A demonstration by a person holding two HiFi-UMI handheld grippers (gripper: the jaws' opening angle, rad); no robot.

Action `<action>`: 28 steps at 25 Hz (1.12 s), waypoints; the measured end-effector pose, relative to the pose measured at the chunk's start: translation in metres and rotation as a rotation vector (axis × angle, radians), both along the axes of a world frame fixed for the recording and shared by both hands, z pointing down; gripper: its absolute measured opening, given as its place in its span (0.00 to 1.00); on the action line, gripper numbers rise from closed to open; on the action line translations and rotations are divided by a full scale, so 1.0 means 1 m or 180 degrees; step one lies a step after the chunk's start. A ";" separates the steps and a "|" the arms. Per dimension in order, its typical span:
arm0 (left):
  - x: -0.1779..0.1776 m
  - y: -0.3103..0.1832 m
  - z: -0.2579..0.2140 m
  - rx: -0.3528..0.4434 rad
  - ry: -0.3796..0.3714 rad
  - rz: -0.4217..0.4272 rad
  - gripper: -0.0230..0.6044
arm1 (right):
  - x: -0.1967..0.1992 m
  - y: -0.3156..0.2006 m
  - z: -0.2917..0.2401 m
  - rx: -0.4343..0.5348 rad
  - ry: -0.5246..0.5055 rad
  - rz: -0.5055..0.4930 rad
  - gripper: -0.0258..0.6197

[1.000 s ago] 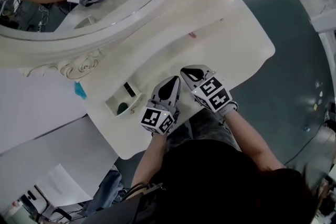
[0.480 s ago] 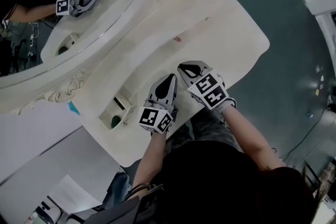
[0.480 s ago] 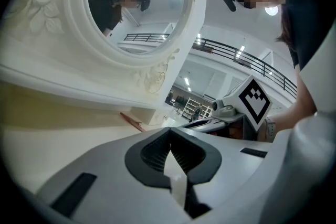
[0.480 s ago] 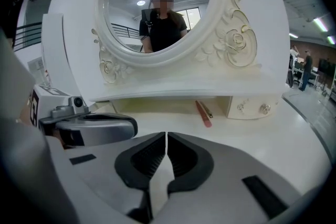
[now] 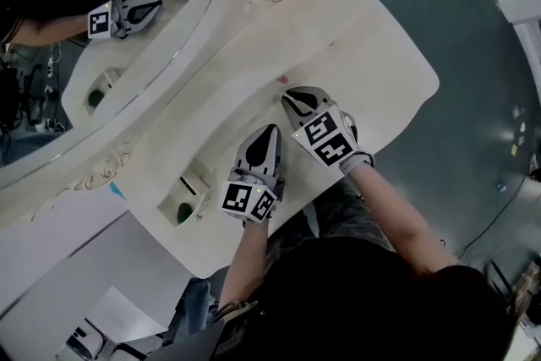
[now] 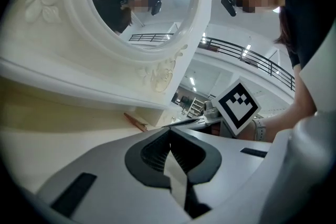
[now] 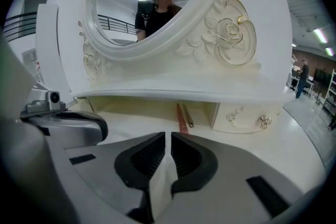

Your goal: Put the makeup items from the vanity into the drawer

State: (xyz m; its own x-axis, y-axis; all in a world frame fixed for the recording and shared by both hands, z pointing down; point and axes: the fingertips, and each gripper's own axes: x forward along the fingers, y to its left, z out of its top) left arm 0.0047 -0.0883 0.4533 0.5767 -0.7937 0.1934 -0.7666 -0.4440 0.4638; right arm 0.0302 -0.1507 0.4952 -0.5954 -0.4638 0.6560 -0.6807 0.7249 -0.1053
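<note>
Reading head view from 9 o'clock side: open drawer (image 5: 206, 192) sits on vanity top (image 5: 380, 72), green thing (image 5: 183, 214) and dark thing (image 5: 188, 184) inside. Left gripper (image 5: 270, 132) at its 3 o'clock, clenched, nothing between jaws, over bare top. Red makeup pencil (image 5: 283, 80) lies under mirror shelf (image 7: 173, 93), thin dark stick (image 7: 188, 116) just beside it, at 12 o'clock of my right gripper (image 5: 290, 95), near tips but apart. Right gripper clenched too, empty. Closed small drawer (image 7: 244, 115) with gold knob shows at its 2 o'clock.

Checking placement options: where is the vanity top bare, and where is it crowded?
Bare: the tabletop at its right end, beyond the right claw. Crowded: under the mirror shelf, where pencils lie beside the small knobbed drawer.
</note>
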 end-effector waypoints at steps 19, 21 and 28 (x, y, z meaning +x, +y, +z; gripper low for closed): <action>-0.011 -0.010 0.005 -0.0068 -0.0025 -0.0191 0.06 | -0.006 -0.046 0.025 0.0022 0.0425 0.0085 0.13; -0.012 -0.010 0.004 -0.0062 -0.0023 -0.0204 0.06 | -0.007 -0.047 0.026 0.0023 0.0463 0.0078 0.13; -0.011 -0.005 0.002 -0.0032 -0.0013 -0.0213 0.06 | -0.010 -0.035 0.026 -0.0064 0.0411 -0.0030 0.12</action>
State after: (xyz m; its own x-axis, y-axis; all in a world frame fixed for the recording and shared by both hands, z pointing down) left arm -0.0060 -0.0931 0.4550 0.5217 -0.8285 0.2038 -0.7964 -0.3872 0.4647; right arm 0.0204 -0.1855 0.5209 -0.5097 -0.4445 0.7367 -0.6827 0.7300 -0.0319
